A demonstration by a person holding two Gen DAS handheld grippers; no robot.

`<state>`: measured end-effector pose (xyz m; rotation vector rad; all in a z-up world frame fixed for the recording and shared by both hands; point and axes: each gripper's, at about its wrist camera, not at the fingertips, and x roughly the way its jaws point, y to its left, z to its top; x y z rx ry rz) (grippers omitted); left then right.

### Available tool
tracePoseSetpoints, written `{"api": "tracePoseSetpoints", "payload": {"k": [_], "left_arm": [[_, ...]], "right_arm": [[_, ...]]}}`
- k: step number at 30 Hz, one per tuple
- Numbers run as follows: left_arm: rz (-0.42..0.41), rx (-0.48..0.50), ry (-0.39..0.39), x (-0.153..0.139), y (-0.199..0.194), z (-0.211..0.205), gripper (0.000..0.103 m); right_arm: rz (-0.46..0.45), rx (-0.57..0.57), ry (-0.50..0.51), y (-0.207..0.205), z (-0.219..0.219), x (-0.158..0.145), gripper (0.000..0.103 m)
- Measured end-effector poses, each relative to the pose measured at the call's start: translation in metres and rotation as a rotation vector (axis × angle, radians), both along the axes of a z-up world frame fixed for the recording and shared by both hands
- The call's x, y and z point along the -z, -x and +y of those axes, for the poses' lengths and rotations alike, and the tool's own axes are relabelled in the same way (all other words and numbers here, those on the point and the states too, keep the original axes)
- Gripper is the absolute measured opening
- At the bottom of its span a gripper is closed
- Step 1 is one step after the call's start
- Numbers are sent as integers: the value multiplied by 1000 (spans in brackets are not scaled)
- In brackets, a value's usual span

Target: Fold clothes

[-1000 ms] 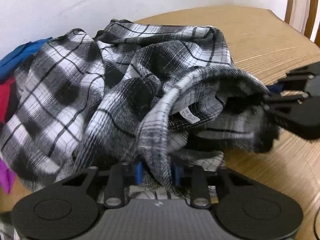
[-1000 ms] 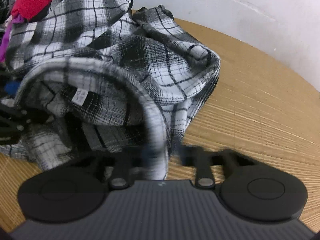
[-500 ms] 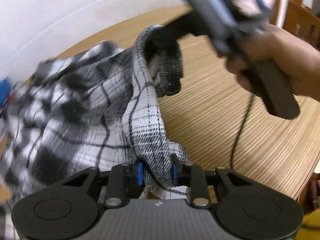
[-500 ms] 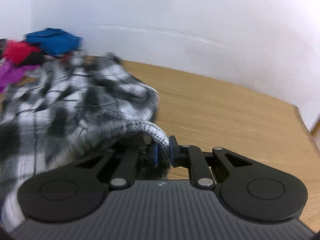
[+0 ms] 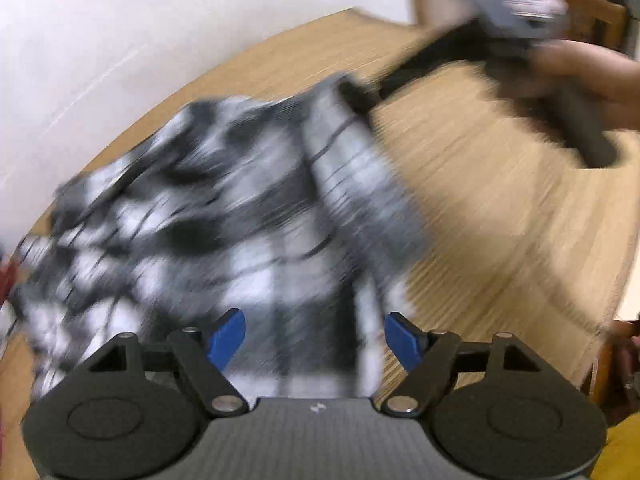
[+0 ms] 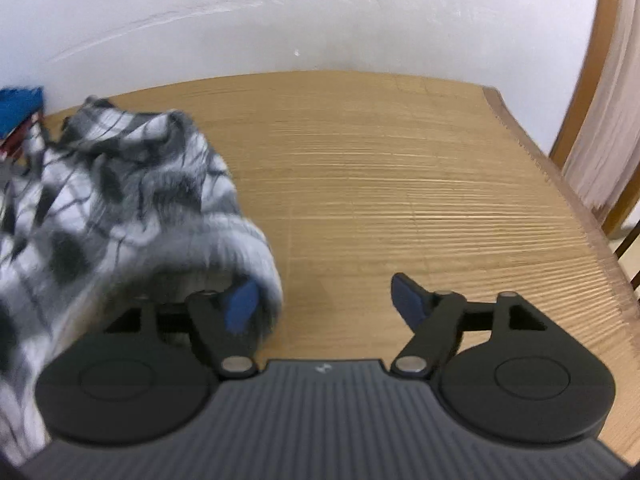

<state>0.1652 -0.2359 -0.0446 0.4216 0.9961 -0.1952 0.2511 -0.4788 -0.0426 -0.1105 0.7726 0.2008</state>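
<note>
The light wooden table with fine ribbed grain (image 6: 400, 184) fills most of what can be seen, its rounded far edge running up against a plain white wall (image 6: 320, 12). Spread over its left part lies the black, white and grey plaid flannel shirt (image 5: 208, 216), rumpled and blurred, reaching from the near edge back toward the wall. From the right wrist view the same shirt (image 6: 120, 208) heaps up on the left side of the table, with the right half of the tabletop bare.

A pale wooden chair frame (image 6: 592, 92) stands past the table's far right corner. At the far left, against the wall, a bit of bright blue cloth (image 6: 20, 104) lies just behind the shirt.

The left gripper (image 5: 314, 340) hangs over the near part of the shirt, its blue pads (image 5: 226, 336) spread wide and opening; plaid cloth lies between and below them, but the pads do not press on it. The right gripper (image 6: 324, 304) is also opening, its fingers well apart. A thick fold of the shirt drapes against its left blue pad (image 6: 240, 308), while the right pad stands clear over bare wood. In the left wrist view the person's hand (image 5: 576, 76) grips the right gripper's dark handle, its tip blurred at the shirt's far corner.
</note>
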Motion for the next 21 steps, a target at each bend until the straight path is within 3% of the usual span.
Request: {"api": "tracePoseSetpoints", "payload": {"k": [6, 10, 15, 19, 21], "left_arm": [[10, -201, -24, 1, -2, 84, 81], [37, -308, -5, 2, 7, 111, 81], [28, -368, -9, 2, 20, 141, 83], [14, -392, -48, 4, 27, 160, 84], [4, -401, -76, 5, 30, 167, 84]], "right_arm": [[-27, -11, 46, 63, 11, -14, 76], [-27, -35, -5, 101, 35, -19, 76], [0, -72, -88, 134, 76, -21, 76], [-42, -92, -13, 144, 107, -16, 76], [-29, -84, -26, 142, 116, -15, 76]]}}
